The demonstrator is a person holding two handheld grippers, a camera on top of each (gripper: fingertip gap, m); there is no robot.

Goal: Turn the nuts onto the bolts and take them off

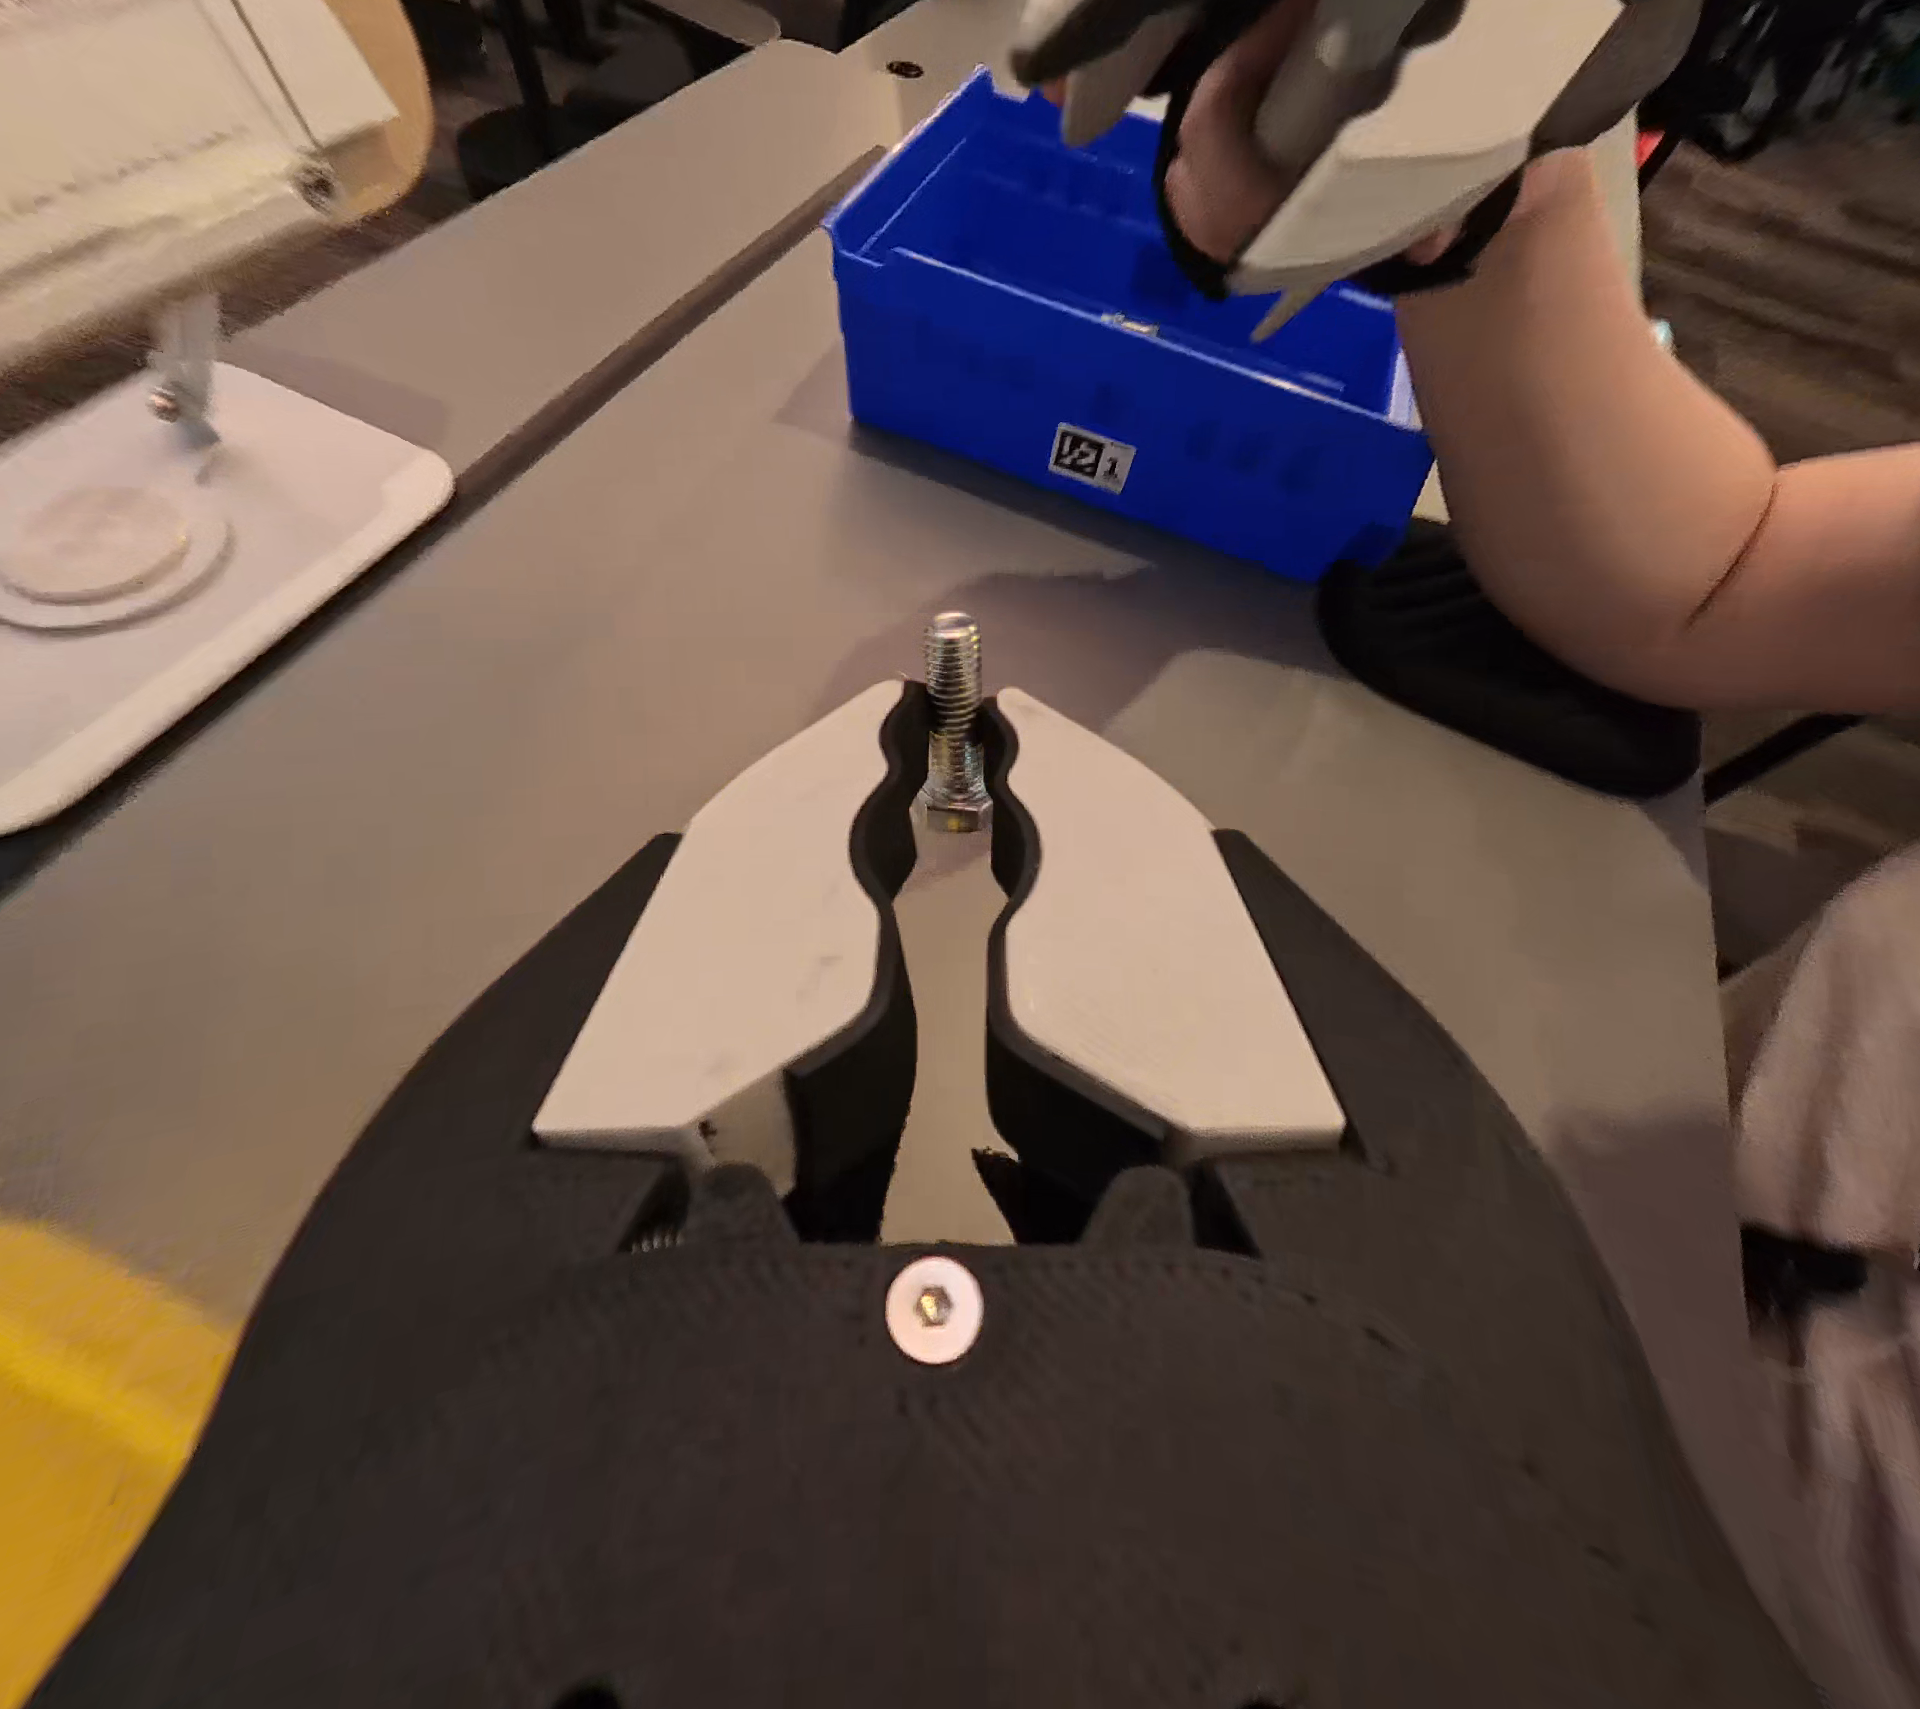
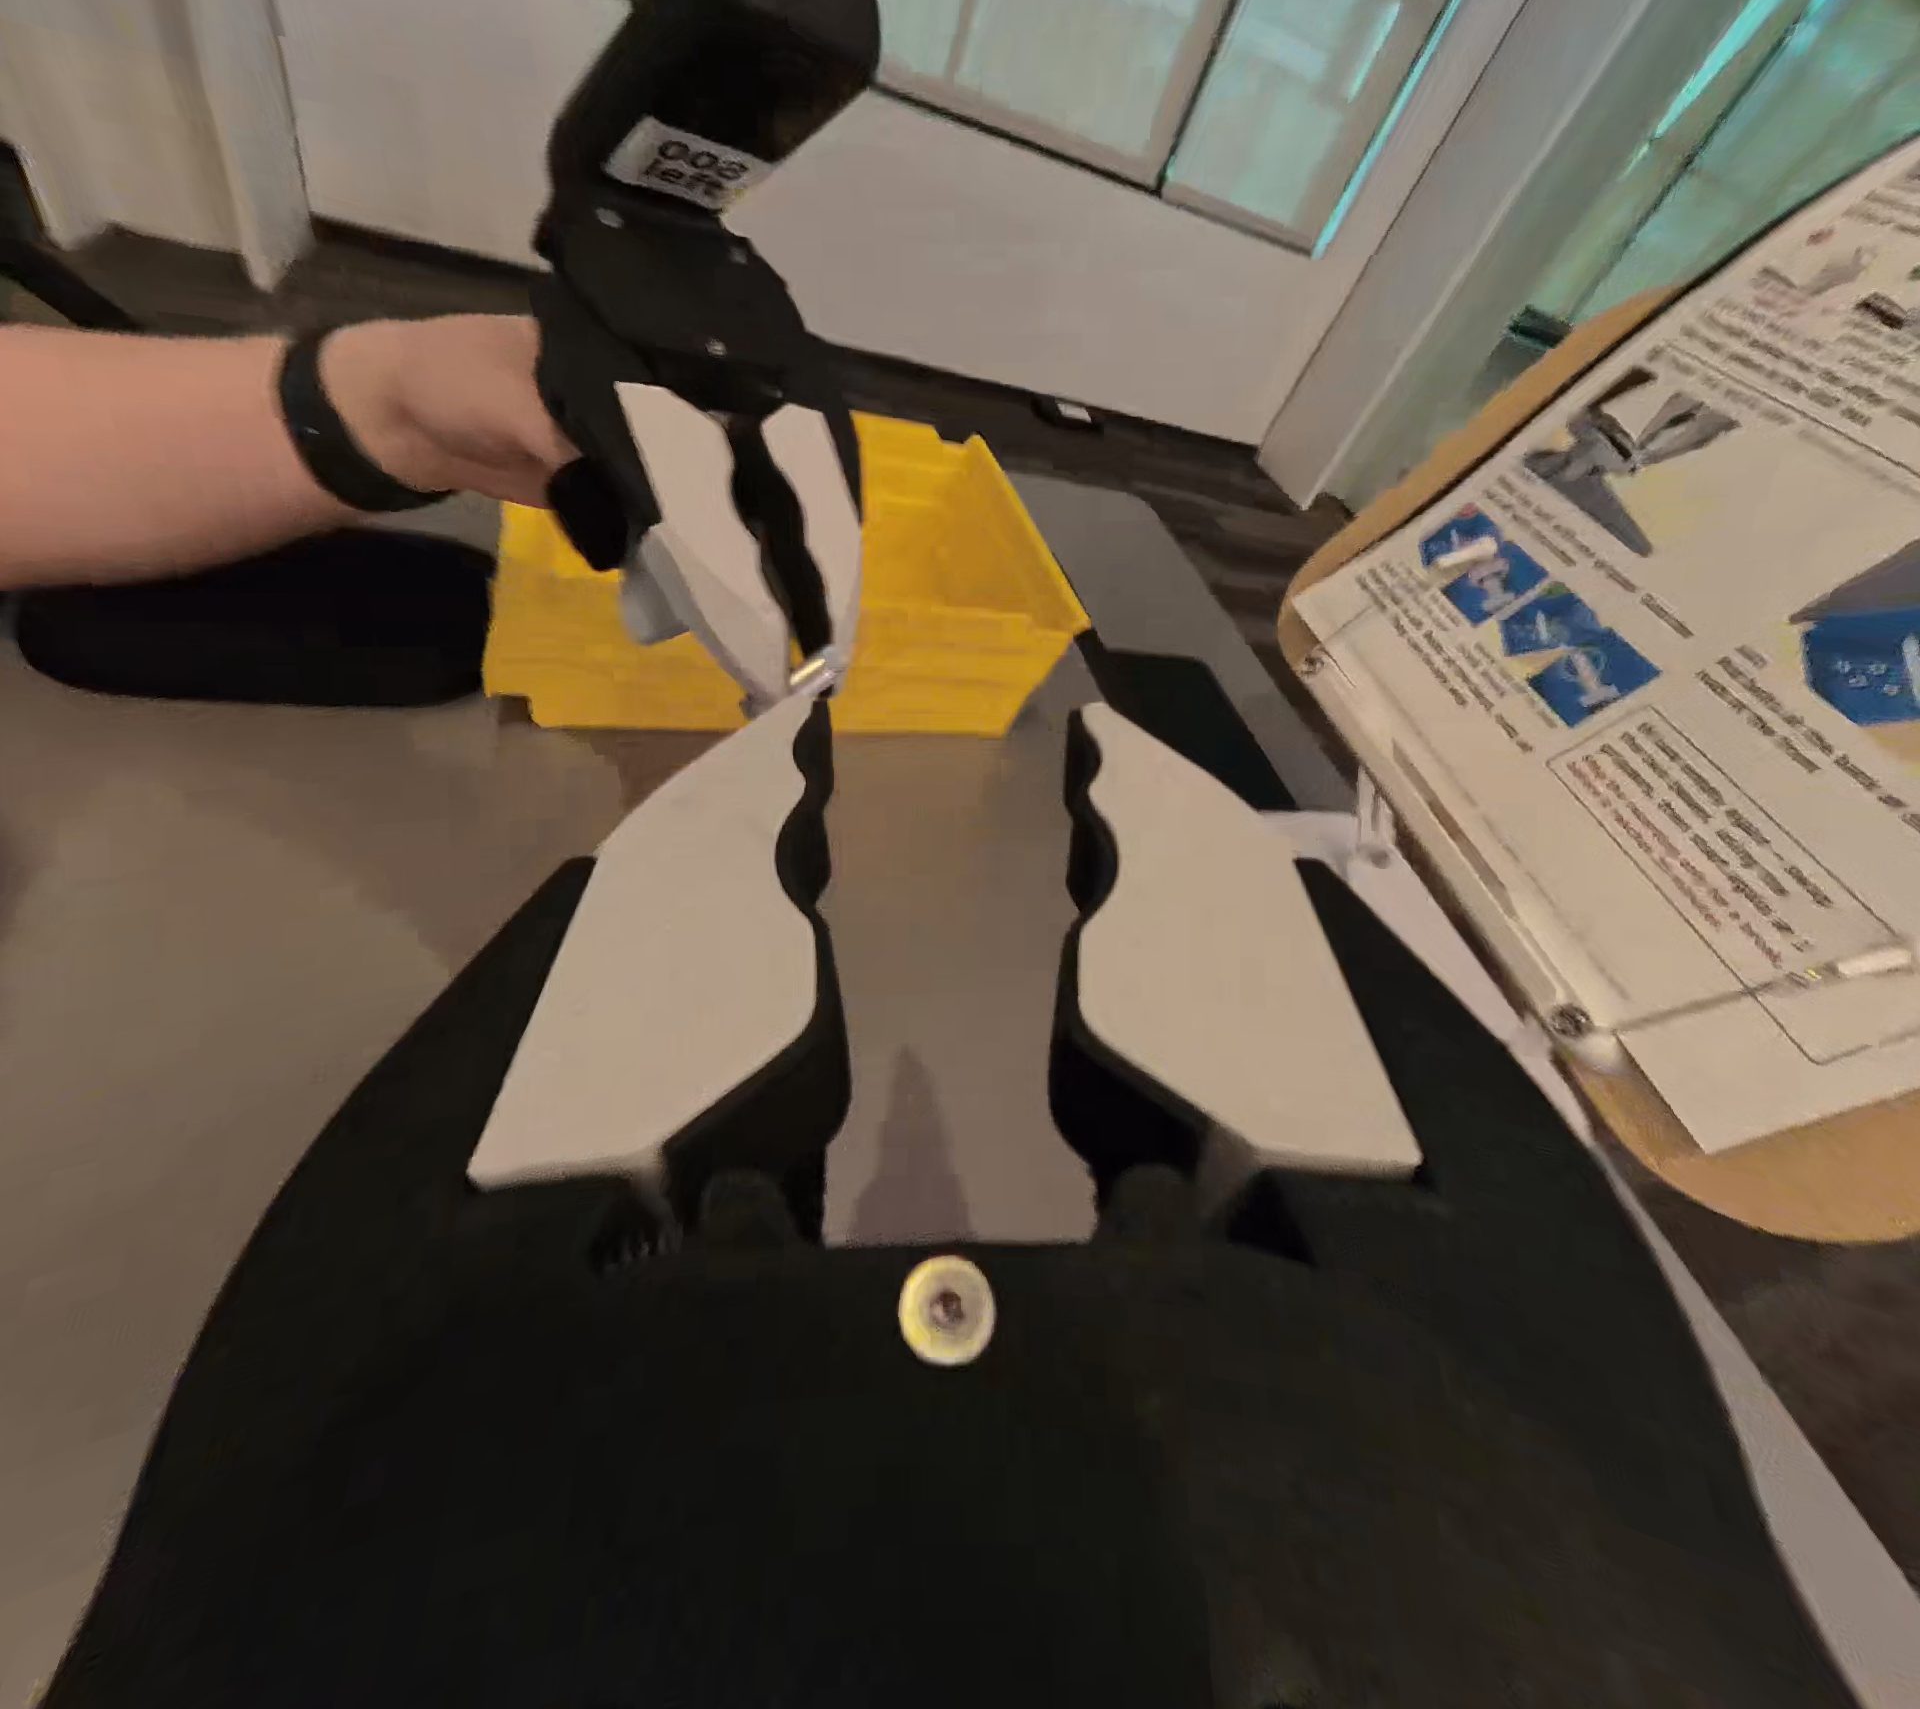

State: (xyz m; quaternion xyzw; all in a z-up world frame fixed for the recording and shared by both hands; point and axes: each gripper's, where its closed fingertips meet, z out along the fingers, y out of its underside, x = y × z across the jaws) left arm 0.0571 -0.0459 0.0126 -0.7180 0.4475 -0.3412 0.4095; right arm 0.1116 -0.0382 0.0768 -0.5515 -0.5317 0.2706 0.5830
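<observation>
My left gripper (image 1: 951, 705) is shut on a silver bolt (image 1: 953, 662), gripping it near the hex head; the threaded end sticks out past the fingertips over the grey table (image 1: 582, 683). My right gripper (image 1: 1174, 215) hangs open over a blue bin (image 1: 1039, 381); a small metal piece (image 1: 1127, 324) lies in the bin. In the right wrist view, my right gripper (image 2: 935, 724) is open and empty. The left gripper (image 2: 805, 688) is just ahead of its left fingertip and holds the bolt (image 2: 812, 674) in front of a yellow bin (image 2: 935, 610).
An instruction sheet on a stand (image 2: 1662, 724) stands at the table's far side, on a white base (image 1: 229, 537). Black arm-rest pads (image 1: 1507, 683) (image 2: 249, 620) lie on the table under the person's forearms. The yellow bin's corner (image 1: 83, 1410) is beside my left gripper. Left tips to right tips: about 9 cm.
</observation>
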